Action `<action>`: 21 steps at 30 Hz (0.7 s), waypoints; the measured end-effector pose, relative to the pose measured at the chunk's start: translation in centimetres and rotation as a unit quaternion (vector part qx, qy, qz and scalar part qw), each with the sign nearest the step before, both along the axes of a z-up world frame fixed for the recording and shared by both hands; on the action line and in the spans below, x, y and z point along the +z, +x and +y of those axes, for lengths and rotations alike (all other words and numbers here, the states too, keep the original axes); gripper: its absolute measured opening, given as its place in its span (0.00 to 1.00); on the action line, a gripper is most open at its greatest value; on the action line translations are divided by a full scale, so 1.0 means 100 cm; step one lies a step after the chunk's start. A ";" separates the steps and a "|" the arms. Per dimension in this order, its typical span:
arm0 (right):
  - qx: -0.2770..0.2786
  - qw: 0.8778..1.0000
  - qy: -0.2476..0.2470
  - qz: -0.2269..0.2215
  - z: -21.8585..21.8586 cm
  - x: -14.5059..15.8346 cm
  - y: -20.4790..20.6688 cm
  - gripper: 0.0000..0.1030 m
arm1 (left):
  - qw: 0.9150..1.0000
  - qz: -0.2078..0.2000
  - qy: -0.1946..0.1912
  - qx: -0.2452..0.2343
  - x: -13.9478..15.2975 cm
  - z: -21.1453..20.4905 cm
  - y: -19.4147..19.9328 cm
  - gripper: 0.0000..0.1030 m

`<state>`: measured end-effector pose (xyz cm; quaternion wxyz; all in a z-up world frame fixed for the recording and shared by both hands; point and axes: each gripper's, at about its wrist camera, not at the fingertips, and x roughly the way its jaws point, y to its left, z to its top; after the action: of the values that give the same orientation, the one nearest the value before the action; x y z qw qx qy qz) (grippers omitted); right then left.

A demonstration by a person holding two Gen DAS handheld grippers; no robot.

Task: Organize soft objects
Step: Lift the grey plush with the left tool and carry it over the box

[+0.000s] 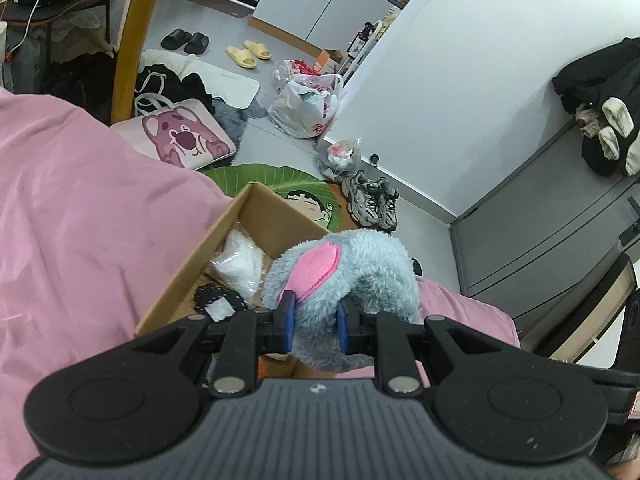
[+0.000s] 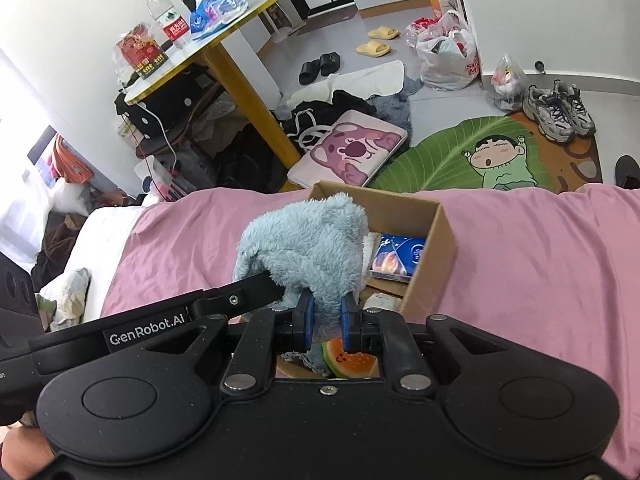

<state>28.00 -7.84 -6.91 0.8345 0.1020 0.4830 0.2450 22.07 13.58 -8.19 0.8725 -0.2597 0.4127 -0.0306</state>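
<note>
We see the box (image 2: 430,240) on the bed (image 2: 540,264), near its floor-side edge. Plush toy (image 2: 308,244) hangs over the box's left part, betw. both grippers: left gripper (image 1: 316,316) & right gripper (image 2: 327,318). Packet (image 2: 396,258) lies in the box, right of toy. Rug (image 2: 440,160) on floor behind the box; sneakers (image 2: 560,110) at its far right.

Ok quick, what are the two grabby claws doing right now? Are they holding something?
Left gripper: shut on the fluffy blue plush toy, above the cardboard box.
Right gripper: shut on the same plush toy.
</note>
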 end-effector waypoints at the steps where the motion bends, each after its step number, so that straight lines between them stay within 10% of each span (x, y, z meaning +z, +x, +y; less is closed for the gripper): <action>1: 0.000 1.000 0.000 0.003 0.003 -0.002 0.002 0.13 | 1.000 0.002 -0.001 0.001 -0.002 0.003 0.002 0.19; 21: 0.001 0.996 -0.052 0.074 0.044 -0.047 0.039 0.14 | 0.996 0.086 0.011 0.003 -0.054 0.026 0.042 0.19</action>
<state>31.88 -3.48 -11.64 0.8004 0.0756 0.5553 0.2126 26.27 16.20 -13.59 0.8366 -0.2525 0.4861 -0.0010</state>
